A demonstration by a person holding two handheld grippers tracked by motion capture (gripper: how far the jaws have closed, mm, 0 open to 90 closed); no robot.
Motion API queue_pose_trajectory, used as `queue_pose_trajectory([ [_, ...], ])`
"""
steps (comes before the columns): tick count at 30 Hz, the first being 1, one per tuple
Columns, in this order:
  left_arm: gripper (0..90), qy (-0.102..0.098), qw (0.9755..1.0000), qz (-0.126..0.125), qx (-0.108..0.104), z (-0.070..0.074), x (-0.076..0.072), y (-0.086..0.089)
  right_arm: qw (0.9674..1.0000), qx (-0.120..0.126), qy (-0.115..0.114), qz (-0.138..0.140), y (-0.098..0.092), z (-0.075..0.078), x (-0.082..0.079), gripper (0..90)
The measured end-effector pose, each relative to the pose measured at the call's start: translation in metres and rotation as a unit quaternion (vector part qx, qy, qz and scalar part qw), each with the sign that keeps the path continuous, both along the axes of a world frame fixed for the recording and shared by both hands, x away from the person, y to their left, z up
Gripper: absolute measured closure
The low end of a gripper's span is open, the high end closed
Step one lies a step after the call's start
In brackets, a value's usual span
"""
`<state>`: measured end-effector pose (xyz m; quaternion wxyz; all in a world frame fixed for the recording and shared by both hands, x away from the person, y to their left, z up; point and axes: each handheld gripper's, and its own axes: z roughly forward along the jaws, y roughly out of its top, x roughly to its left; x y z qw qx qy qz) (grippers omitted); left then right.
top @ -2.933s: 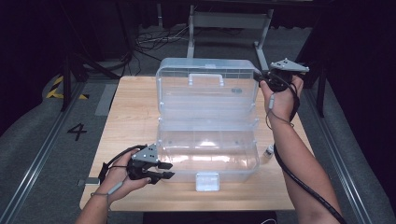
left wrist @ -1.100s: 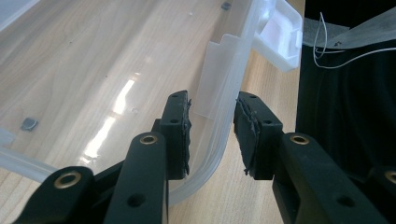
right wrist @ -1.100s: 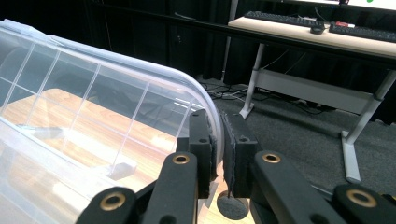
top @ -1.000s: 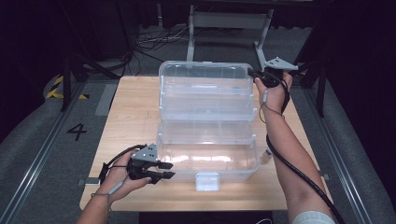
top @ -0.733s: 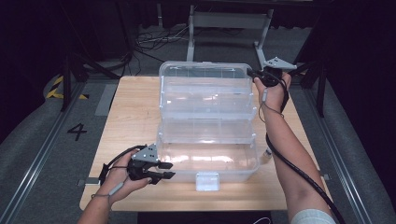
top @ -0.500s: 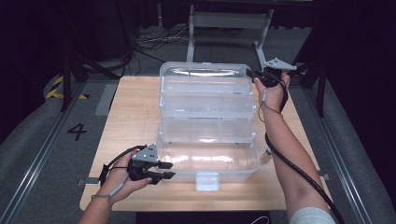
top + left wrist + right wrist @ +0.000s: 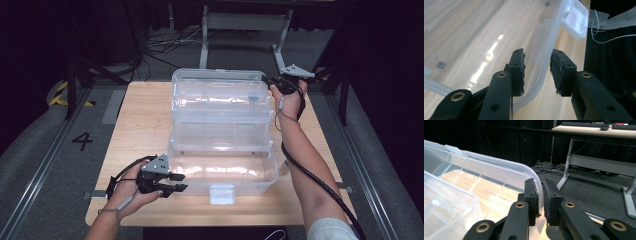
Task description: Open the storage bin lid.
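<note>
On the wooden bench (image 7: 145,125), item one: a clear plastic storage box (image 7: 222,167), set at the middle with its long side toward you and a white latch (image 7: 222,194) on the near wall. Its clear lid (image 7: 220,95) was hinged at the far side and stood partly lowered over the box, tilted toward you.

Item two: your left gripper (image 7: 172,182), at the box's near left corner. In the left gripper view its jaws stood partly open astride the box's rim (image 7: 541,72), one pad inside the wall and one outside. The inner pad (image 7: 520,72) lay against the plastic; the outer pad (image 7: 559,72) appeared to stand just clear of it, though the angle made that hard to confirm.

Item three: your right gripper (image 7: 272,82), at the lid's far right corner. In the right gripper view its jaws were nearly closed, pinching the lid's curved edge (image 7: 537,187) between the two pads.

Item four: black cables (image 7: 320,180) trailed from each gripper along your forearms. A number four (image 7: 82,141) was marked on the grey floor left of the bench.
</note>
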<state>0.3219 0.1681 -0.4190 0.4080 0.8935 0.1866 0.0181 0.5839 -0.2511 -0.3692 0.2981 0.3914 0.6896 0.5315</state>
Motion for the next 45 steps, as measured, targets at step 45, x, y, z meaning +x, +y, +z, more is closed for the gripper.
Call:
queue_pose_trajectory([
  [45, 64.8, 0.008, 0.9999, -0.006, -0.009, -0.001, 0.003, 0.001, 0.9993, -0.017, 0.025, -0.021, 0.002, -0.036, 0.018, 86.1],
])
